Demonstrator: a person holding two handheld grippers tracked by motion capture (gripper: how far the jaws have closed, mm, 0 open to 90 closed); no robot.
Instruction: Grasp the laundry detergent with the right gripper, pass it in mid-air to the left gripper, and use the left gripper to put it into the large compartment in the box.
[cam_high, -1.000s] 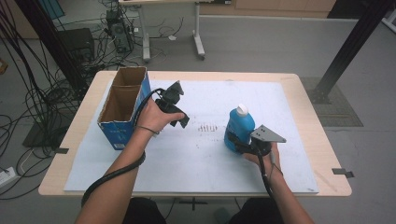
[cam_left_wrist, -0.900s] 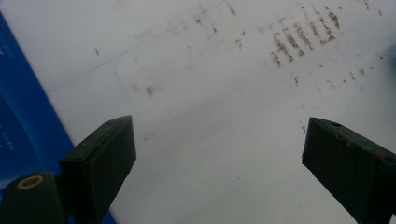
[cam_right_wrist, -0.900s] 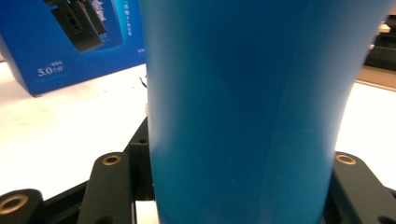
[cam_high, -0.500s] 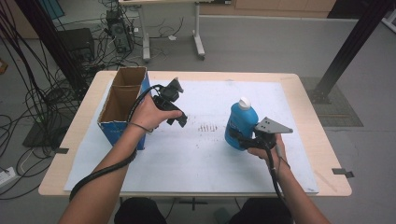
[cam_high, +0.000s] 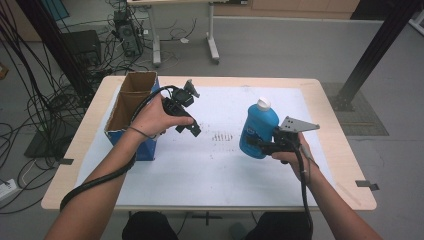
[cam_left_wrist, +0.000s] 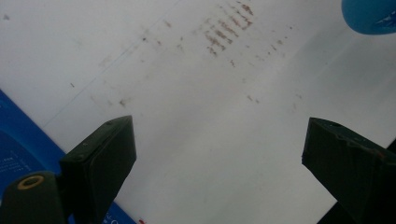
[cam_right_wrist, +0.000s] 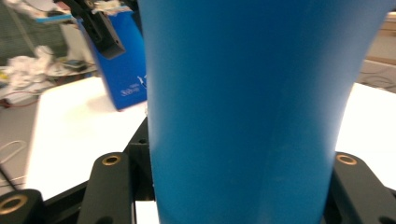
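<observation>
Both grippers rose, right gripper (cam_high: 260, 146) lifting blue bottle (cam_high: 257, 130).

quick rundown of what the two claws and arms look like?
Both claws are black. The left claw trails a thick black cable along the bare forearm; its jaws are blocky, with a brass-coloured fitting at the base. The right claw carries a grey three-cornered plate on top, trails a thinner black cable, and shows brass fittings too. No sleeves; a thin band circles the left wrist.
</observation>
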